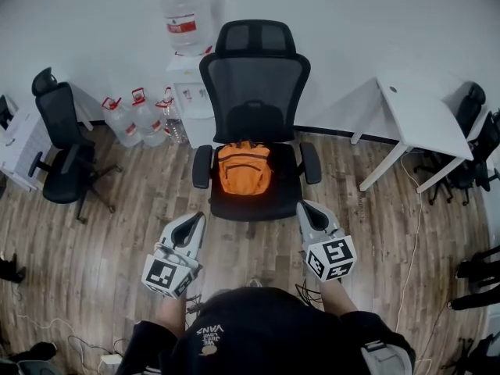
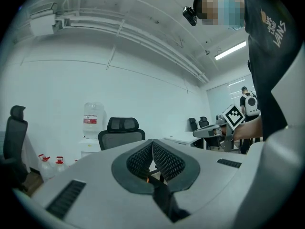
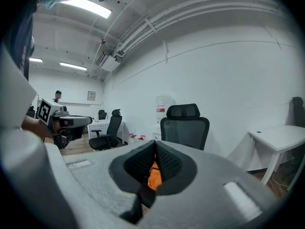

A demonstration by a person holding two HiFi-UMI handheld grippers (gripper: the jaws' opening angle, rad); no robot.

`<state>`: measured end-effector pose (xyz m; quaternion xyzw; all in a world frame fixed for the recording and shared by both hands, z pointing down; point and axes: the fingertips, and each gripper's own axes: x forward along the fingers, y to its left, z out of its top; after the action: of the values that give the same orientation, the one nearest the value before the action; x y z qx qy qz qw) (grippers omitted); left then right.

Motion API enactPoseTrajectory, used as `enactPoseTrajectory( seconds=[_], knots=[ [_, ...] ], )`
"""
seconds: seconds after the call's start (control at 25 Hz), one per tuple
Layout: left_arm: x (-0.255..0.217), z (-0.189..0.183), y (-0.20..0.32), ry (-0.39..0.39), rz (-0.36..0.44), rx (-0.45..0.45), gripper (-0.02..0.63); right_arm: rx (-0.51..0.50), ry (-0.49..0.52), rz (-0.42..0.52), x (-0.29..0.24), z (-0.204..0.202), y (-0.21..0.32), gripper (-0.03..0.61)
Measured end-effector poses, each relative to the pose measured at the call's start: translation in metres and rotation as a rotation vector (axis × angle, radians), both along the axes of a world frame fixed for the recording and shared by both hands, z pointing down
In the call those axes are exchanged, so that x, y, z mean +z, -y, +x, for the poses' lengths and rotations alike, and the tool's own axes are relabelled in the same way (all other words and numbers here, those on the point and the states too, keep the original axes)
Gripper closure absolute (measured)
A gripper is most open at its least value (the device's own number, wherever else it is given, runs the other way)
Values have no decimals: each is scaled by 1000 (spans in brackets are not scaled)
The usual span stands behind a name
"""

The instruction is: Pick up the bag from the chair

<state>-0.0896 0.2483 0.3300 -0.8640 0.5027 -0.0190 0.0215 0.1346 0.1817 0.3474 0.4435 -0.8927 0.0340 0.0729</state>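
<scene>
An orange bag (image 1: 244, 168) lies on the seat of a black mesh office chair (image 1: 255, 84) in the middle of the head view. My left gripper (image 1: 192, 223) hovers short of the chair's front left corner, jaws shut with nothing between them. My right gripper (image 1: 307, 212) hangs by the seat's front right corner, also shut and empty. In the right gripper view a sliver of the orange bag (image 3: 154, 174) shows through the gap behind the closed jaws, with the chair (image 3: 185, 128) beyond. The left gripper view shows the chair (image 2: 121, 132) over the shut jaws.
A water dispenser with a large bottle (image 1: 188, 16) stands behind the chair, with several water jugs (image 1: 137, 117) on the floor beside it. A second black chair (image 1: 66, 147) is at left and a white table (image 1: 422, 119) at right. Cables (image 1: 406, 264) trail over the wood floor.
</scene>
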Motion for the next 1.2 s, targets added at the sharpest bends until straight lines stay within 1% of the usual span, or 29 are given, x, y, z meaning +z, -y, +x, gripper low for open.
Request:
enactPoseTrajectory(
  seconds=[0.24, 0.36, 0.44, 0.56, 0.76, 1.2],
  knots=[
    [3, 10, 11, -11, 0, -32, 611, -15, 2, -6, 3, 12, 16, 581],
    [8, 11, 16, -8, -16, -36, 611, -17, 11, -8, 5, 12, 22, 581],
    [9, 8, 21, -20, -19, -38, 611, -17, 14, -13, 6, 9, 27, 581],
    [9, 1, 31, -37, -21, -48, 611, -17, 19, -20, 8, 2, 35, 581],
    [13, -15, 50, -44, -28, -44, 611, -4, 19, -21, 9, -13, 51, 580],
    [6, -51, 110, -52, -20, 27, 611, 46, 28, -20, 3, -56, 100, 581]
  ],
)
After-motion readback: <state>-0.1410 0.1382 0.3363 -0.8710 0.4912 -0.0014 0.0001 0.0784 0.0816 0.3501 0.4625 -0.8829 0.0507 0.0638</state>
